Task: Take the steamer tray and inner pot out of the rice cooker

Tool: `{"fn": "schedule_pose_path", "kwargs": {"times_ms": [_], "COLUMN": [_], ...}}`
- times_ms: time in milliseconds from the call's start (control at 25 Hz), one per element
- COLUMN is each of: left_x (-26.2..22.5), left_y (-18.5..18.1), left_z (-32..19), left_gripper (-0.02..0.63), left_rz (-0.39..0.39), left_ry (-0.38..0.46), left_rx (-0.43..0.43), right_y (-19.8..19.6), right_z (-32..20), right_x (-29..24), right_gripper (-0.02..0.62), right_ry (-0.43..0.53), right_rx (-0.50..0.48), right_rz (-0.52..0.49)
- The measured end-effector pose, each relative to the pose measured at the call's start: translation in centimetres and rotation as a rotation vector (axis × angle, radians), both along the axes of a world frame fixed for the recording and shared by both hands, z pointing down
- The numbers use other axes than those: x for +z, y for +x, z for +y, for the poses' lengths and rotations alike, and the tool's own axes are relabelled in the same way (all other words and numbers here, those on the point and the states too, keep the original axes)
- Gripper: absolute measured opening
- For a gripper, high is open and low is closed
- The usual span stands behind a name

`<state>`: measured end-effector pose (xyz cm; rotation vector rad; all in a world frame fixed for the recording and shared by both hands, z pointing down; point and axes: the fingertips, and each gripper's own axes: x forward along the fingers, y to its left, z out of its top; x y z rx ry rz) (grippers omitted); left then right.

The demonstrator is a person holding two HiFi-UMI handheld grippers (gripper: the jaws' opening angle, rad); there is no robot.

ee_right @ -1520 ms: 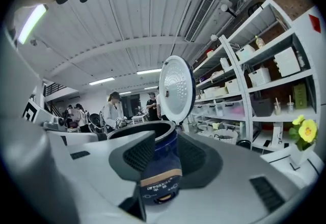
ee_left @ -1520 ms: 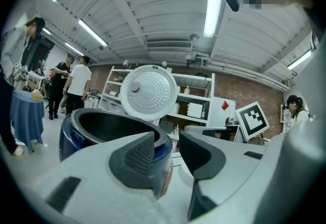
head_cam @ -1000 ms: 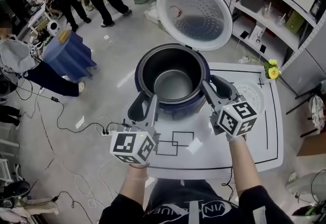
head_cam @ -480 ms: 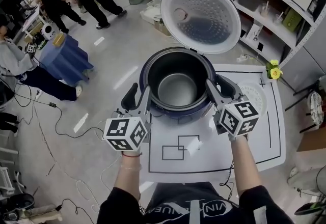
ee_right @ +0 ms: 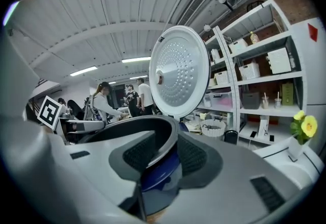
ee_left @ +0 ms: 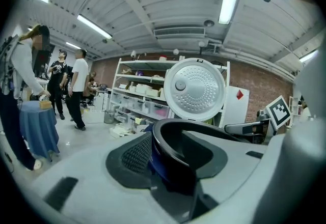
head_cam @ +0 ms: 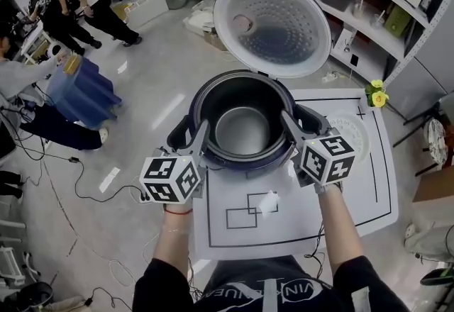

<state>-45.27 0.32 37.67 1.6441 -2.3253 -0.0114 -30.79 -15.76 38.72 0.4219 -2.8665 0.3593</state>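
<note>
The inner pot (head_cam: 242, 130) sits in the rice cooker (head_cam: 245, 163), with the left tool (head_cam: 190, 135), jaws just opened wide, astride one rim and the right tool (head_cam: 299, 123), part-open, astride the other; closing unevenly could tilt and jam it.

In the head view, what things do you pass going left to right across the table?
left gripper → pot → right gripper → white tray → yellow flowers
</note>
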Motion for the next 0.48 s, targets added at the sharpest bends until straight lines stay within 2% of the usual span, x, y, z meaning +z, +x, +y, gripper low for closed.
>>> {"fn": "schedule_pose_path", "kwargs": {"times_ms": [120, 280, 400, 480], "left_x": [-0.3, 0.4, 0.7, 0.8], "left_y": [-0.1, 0.1, 0.1, -0.1], "left_z": [-0.9, -1.1, -1.0, -0.8], "left_gripper": [0.167, 0.169, 0.166, 0.153], "left_rz": [-0.013, 0.009, 0.066, 0.108], "left_ry": [-0.016, -0.043, -0.040, -0.016], "left_rx": [0.031, 0.047, 0.039, 0.019], "right_y": [-0.1, 0.1, -0.1, -0.2], "right_z": [-0.6, -0.5, -0.4, -0.4], "right_x": [0.3, 0.7, 0.8, 0.8], "right_gripper": [0.120, 0.120, 0.120, 0.120], "right_ry": [-0.015, 0.002, 0.015, -0.009], "right_rx": [0.019, 0.030, 0.039, 0.048], "right_rz": [0.034, 0.065, 0.084, 0.072]}}
